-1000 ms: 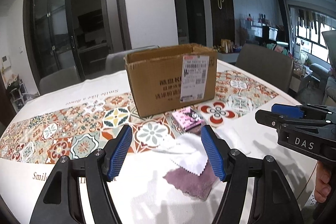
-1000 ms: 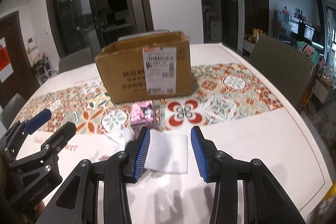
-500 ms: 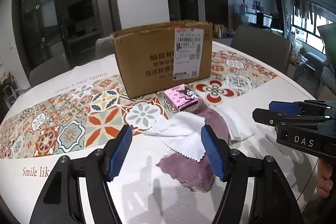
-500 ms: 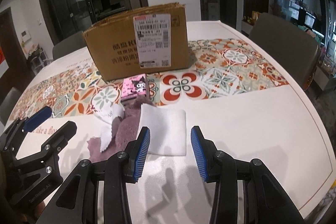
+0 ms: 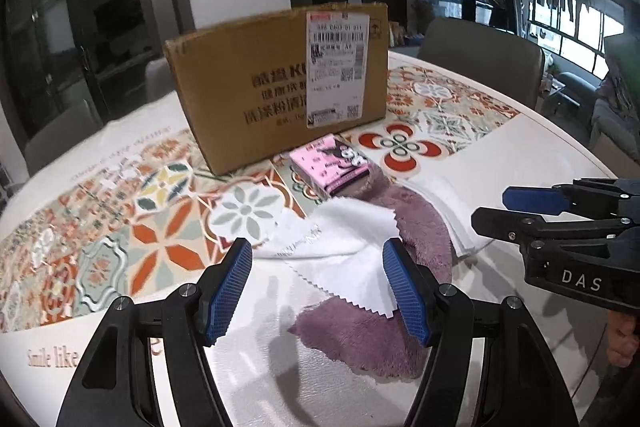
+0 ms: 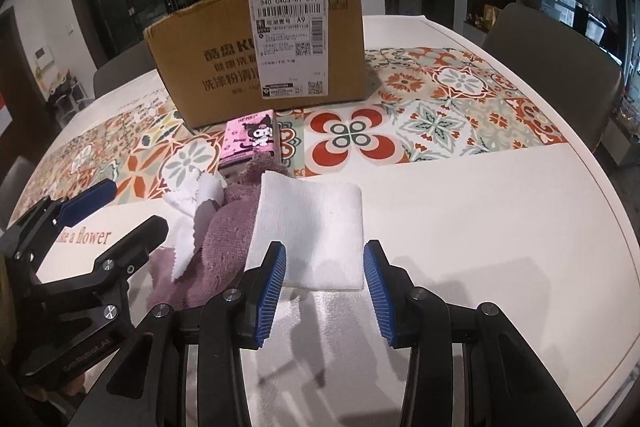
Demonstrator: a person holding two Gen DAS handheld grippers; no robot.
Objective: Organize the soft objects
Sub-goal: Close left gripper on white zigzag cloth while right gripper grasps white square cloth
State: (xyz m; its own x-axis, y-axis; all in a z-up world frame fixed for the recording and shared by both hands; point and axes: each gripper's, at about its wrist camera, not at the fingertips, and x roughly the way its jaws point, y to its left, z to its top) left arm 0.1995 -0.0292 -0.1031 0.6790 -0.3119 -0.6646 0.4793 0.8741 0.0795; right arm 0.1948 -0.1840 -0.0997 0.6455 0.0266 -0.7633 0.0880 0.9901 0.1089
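The left gripper (image 5: 318, 281) hung with its blue-padded fingers spread wide and nothing between them, poised just above a thin white cloth with pinked edges (image 5: 344, 255) whose near corner lay in the gap. That cloth was draped over a fuzzy mauve towel (image 5: 372, 331) crumpled on the table, the towel's near edge reaching under the right-hand finger. The right gripper (image 6: 325, 269) likewise stood released and gripping nothing, its fingers straddling the near edge of a folded white washcloth (image 6: 312, 231) that lay flat just beside the mauve towel and overlapped its right side. Whether either tool's pads touched the fabric could not be told. Behind the pile, a pink tissue pack printed with a cartoon character (image 6: 252, 139) touched the towel's far end. Farther back stood an open cardboard box (image 6: 256, 55) with a white shipping label (image 6: 292, 47) on its near face, close behind the tissue pack. All rested on a round white table (image 6: 500, 227) crossed by a band of patterned tiles in orange, red and green. Each gripper appeared at the side of the other's view, the left (image 6: 96, 227) and the right (image 5: 532, 215), flanking the pile.
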